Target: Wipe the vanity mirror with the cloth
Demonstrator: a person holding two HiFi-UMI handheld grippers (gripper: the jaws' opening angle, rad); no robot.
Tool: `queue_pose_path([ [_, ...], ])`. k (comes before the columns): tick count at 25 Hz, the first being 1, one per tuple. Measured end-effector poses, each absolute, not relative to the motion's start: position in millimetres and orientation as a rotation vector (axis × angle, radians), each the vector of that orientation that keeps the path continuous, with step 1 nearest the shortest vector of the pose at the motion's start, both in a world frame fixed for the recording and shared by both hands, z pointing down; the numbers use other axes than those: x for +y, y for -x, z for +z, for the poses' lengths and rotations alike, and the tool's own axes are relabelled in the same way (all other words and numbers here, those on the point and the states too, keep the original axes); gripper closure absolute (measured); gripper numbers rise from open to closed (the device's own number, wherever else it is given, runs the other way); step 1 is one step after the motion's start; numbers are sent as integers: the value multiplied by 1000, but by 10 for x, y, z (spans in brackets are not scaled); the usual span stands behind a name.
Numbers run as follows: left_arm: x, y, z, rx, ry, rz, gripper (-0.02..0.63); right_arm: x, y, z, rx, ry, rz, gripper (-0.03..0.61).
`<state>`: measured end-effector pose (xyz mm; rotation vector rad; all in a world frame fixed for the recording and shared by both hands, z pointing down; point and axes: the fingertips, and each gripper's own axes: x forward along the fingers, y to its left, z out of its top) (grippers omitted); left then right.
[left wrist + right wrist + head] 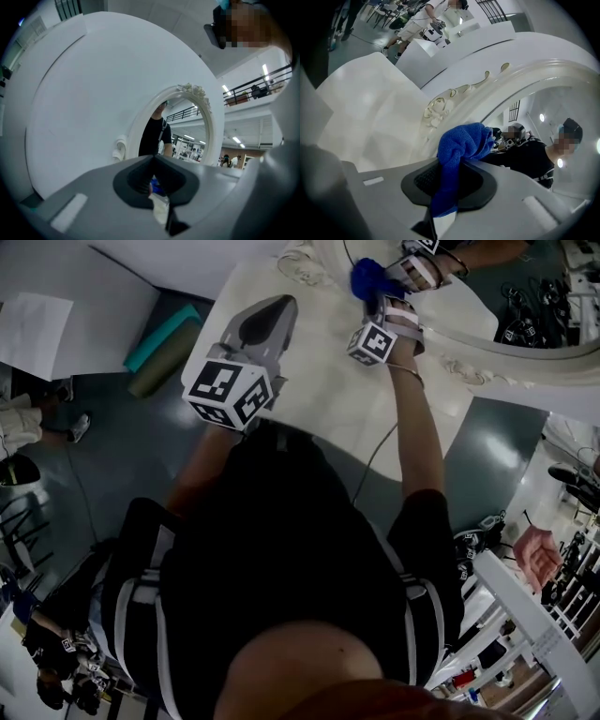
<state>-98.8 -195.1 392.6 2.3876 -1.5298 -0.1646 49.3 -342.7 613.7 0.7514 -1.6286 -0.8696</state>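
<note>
R hand-held gripper [454, 161] clamped on blue cloth [464, 143] at vanity mirror [536, 105] rim; L hand-held gripper [153, 157] closed, empty. Risk: cloth bunch slips, jaws scrape mirror.

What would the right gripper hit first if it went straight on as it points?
Probably the oval vanity mirror's glass, just inside its ornate white frame; the bunched blue cloth clamped in the right gripper would touch first. Depth is unclear.
</note>
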Motion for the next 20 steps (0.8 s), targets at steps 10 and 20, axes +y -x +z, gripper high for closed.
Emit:
queue_pose_path([
  [10,-1773,970,3801,-1501,-2430,-193,604,-3343,-684,6334,-1633,-684,-765,511],
  [20,-1786,894,3589,-1511,-2494,-249,604,-3009,-705,5324,-1969,-1103,-824,505],
])
